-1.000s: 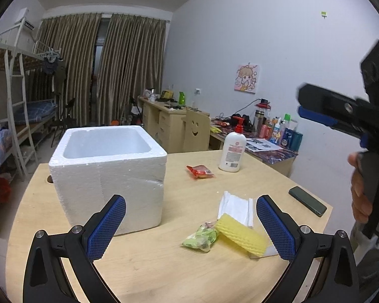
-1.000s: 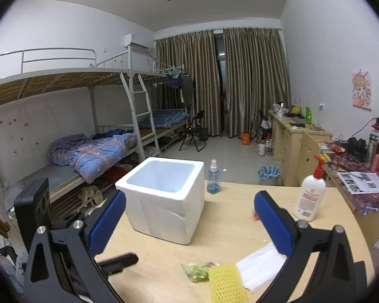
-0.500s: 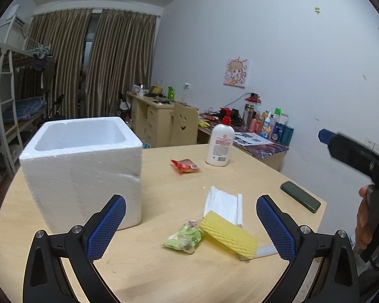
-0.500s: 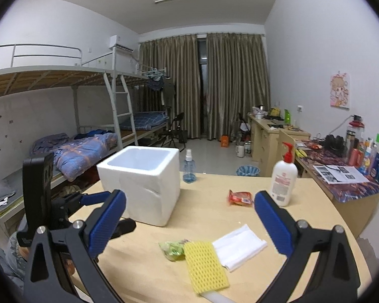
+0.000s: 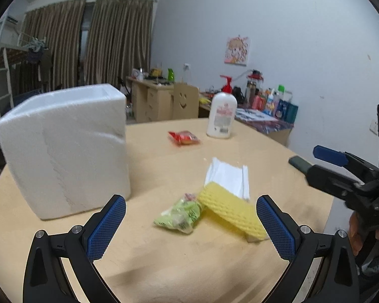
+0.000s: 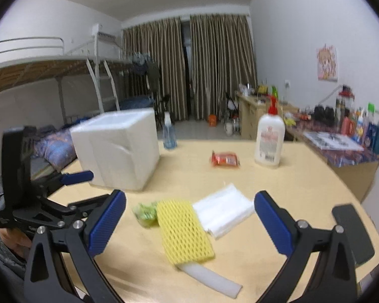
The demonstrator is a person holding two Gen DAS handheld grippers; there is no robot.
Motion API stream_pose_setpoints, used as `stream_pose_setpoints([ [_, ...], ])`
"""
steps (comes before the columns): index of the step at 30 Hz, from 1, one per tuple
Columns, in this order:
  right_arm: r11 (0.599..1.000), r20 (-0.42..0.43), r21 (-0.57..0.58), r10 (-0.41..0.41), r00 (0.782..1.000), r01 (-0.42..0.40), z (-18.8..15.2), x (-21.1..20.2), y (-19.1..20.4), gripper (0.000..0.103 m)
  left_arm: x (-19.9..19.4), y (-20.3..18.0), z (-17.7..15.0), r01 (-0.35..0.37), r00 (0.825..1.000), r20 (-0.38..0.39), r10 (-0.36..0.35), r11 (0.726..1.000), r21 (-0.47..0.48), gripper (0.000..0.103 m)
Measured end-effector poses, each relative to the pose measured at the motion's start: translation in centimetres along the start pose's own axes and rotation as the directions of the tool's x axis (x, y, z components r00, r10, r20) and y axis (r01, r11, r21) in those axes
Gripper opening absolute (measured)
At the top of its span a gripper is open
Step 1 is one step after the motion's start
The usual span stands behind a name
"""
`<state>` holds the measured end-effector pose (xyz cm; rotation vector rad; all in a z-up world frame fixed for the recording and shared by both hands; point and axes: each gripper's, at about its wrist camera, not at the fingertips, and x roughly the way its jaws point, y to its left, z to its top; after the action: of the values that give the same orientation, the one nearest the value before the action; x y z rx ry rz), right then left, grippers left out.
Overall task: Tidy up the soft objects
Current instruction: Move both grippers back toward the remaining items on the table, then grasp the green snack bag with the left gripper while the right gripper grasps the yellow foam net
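A yellow foam net sleeve (image 5: 231, 213) (image 6: 183, 232) lies on the wooden table, overlapping a folded white plastic bag (image 5: 228, 176) (image 6: 223, 210). A green snack packet (image 5: 180, 214) (image 6: 145, 210) rests against its left side. A red packet (image 5: 184, 137) (image 6: 224, 160) lies farther back. A white foam box (image 5: 65, 146) (image 6: 118, 149), open on top, stands at the left. My left gripper (image 5: 190, 227) is open, low over the table before the green packet. My right gripper (image 6: 189, 223) is open above the yellow sleeve. Neither holds anything.
A white pump bottle (image 5: 221, 116) (image 6: 269, 140) stands behind the red packet. A small spray bottle (image 6: 169, 133) is beside the box. A dark phone (image 6: 352, 232) (image 5: 299, 162) lies near the table's right edge. A cluttered desk (image 6: 341, 139) and a bunk bed (image 6: 50, 80) surround the table.
Both grippers have come lower and closer to the pile of soft items, which looks larger now. The right gripper swung right, bringing the red packet and phone into view. Both stayed open.
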<state>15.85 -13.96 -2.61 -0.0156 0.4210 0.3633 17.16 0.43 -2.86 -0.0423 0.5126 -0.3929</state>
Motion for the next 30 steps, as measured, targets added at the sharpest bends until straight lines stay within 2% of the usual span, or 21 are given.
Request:
stream_pose_setpoints([
  [9, 1.000, -0.086, -0.008, -0.008, 0.996, 0.007, -2.0, 2.0, -0.5, 0.103, 3.0, 0.1, -0.6, 0.017, 0.996, -0.089, -0.017, 1.000, 0.001, 0.103],
  [18, 0.999, -0.140, 0.003, 0.033, 0.990, -0.033, -2.9, 3.3, -0.9, 0.103, 5.3, 0.5, -0.8, 0.048, 0.986, -0.158, -0.046, 0.999, 0.009, 0.103],
  [21, 1.000, -0.160, -0.001, 0.023, 0.987, -0.023, -3.1, 3.8, -1.0, 0.103, 6.0, 0.6, -0.7, 0.070, 0.981, -0.183, -0.070, 0.998, -0.006, 0.101],
  [23, 1.000, -0.168, -0.008, 0.011, 0.986, -0.012, -3.2, 3.9, -1.1, 0.103, 6.4, 0.5, -0.7, 0.060, 0.980, -0.189, -0.058, 0.998, 0.005, 0.100],
  [27, 1.000, -0.172, -0.006, 0.012, 0.985, -0.014, -3.3, 4.1, -1.3, 0.103, 7.4, 0.9, -0.8, 0.075, 0.972, -0.222, -0.077, 0.997, -0.018, 0.089],
  [29, 1.000, -0.177, -0.002, 0.015, 0.984, -0.015, -3.3, 4.3, -1.5, 0.103, 7.9, 1.0, -0.9, 0.060, 0.970, -0.237, -0.062, 0.998, -0.014, 0.086],
  [30, 1.000, -0.180, 0.000, 0.014, 0.984, -0.015, -3.4, 4.4, -1.6, 0.103, 8.1, 1.0, -1.0, 0.054, 0.968, -0.245, -0.055, 0.998, -0.011, 0.080],
])
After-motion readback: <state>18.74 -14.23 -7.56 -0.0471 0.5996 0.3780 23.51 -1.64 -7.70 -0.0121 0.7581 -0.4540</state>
